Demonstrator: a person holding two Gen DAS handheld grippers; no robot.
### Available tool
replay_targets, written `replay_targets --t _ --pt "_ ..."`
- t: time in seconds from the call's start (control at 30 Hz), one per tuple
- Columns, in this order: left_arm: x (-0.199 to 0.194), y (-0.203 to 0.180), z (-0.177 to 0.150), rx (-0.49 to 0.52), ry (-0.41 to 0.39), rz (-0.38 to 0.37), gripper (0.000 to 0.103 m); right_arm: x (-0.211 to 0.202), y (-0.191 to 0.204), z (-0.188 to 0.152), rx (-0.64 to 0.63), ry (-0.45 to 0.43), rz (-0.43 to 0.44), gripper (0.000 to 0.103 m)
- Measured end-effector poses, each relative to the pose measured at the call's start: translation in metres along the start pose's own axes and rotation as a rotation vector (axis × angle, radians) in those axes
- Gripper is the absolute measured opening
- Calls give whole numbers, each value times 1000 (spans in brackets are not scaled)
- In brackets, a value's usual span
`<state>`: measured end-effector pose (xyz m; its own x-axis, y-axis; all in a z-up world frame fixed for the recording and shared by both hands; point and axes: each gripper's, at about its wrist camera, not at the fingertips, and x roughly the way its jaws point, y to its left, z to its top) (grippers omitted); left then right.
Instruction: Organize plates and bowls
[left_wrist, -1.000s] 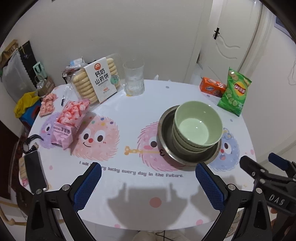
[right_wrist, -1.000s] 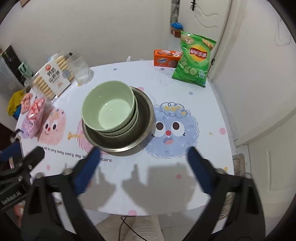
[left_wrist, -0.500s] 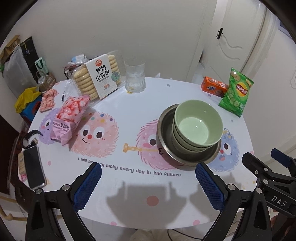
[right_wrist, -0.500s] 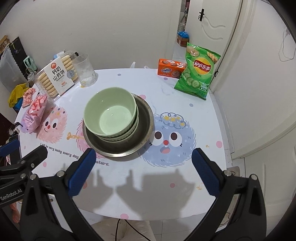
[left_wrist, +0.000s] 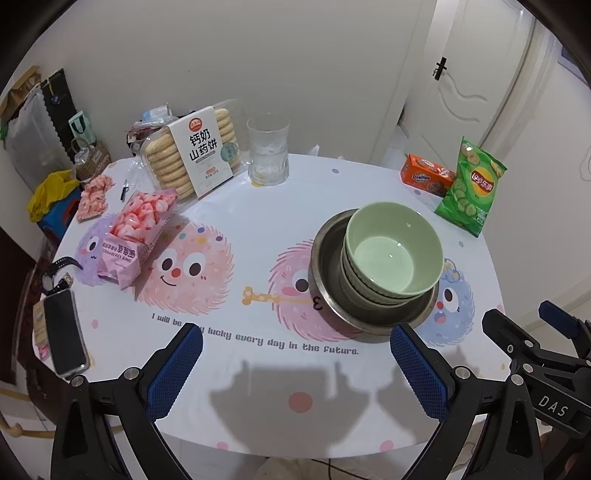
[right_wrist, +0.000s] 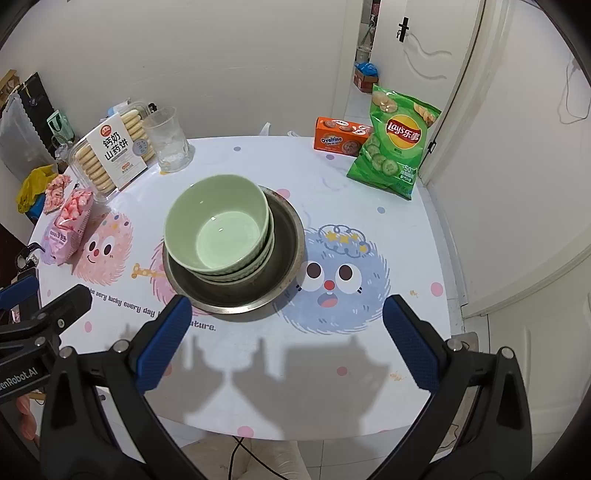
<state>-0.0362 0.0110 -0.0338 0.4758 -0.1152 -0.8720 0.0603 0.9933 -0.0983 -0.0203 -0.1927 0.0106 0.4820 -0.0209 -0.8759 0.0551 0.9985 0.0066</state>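
Both grippers are just hanging over the near edge of the round white cartoon-print desk (left_wrist: 258, 206). The left hand-held gripper (left_wrist: 295, 373) has its blue pads spread wide, gripping nothing and touching nothing. Same for the right hand-held gripper (right_wrist: 286, 341): wide apart, empty. The stacked pale green ceramic bowls (right_wrist: 218, 229) sit inside the round steel basin (right_wrist: 284, 254) mid-frame. Only the left view shows the black phone (left_wrist: 66, 332) at the lower left; the right view looks through the open doorway (right_wrist: 365, 74), upper right.
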Motion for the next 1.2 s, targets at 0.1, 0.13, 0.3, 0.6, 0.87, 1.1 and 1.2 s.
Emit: replay_targets --t 0.1,0.13,0.3,0.6,0.87,1.1,1.2 --pt "1 1 0 -9 18 13 103 0 -1 0 -2 -1 -1 103" --pt "1 1 -1 -13 16 10 103 0 -1 0 -2 -1 -1 103" --pt "1 2 0 -22 19 -21 103 0 -1 0 1 -2 -2 103" --pt "3 -1 -1 -24 37 -34 103 1 -1 1 11 3 6 103" --pt "3 -2 2 -14 31 -41 103 1 0 1 9 2 4 103" --pt "4 -1 5 -23 31 -46 103 2 0 1 8 3 3 103" --pt "4 0 6 -19 29 -46 103 3 1 1 11 3 2 103"
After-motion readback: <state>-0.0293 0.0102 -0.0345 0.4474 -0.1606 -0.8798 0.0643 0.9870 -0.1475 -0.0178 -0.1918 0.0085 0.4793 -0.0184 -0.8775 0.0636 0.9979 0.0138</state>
